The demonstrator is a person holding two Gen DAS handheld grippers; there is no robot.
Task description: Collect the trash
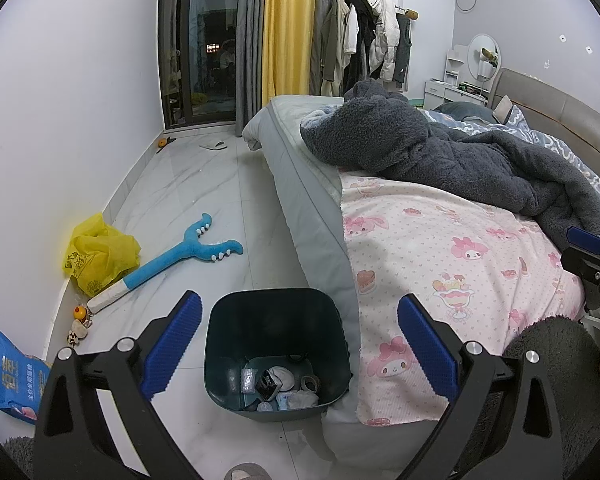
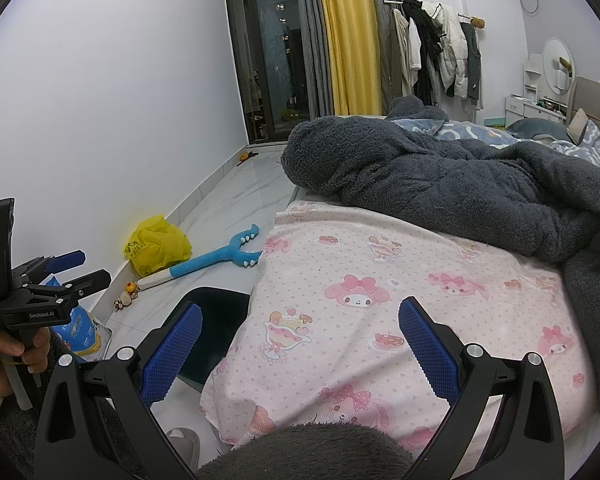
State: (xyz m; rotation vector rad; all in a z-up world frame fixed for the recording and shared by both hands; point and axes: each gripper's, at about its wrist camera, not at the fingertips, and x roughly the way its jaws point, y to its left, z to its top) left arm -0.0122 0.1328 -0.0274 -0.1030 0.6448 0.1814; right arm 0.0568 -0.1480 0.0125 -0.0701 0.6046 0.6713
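A dark teal trash bin [image 1: 220,344] stands on the floor against the bed's side, holding several bits of white and dark trash [image 1: 278,384]. My left gripper [image 1: 300,344] is open and empty, hovering above the bin. My right gripper [image 2: 300,348] is open and empty over the pink cartoon-print sheet [image 2: 400,280]; the bin's rim [image 2: 220,300] shows at its left. The left gripper also shows at the left edge of the right wrist view [image 2: 76,268], and the right gripper shows at the right edge of the left wrist view [image 1: 592,256].
A yellow plastic bag [image 1: 100,256], a blue plush toy [image 1: 180,260], small figurines [image 1: 80,324] and a blue packet [image 1: 12,376] lie along the left wall. A dark grey fleece blanket [image 1: 460,160] covers the bed. A slipper [image 1: 248,472] is below.
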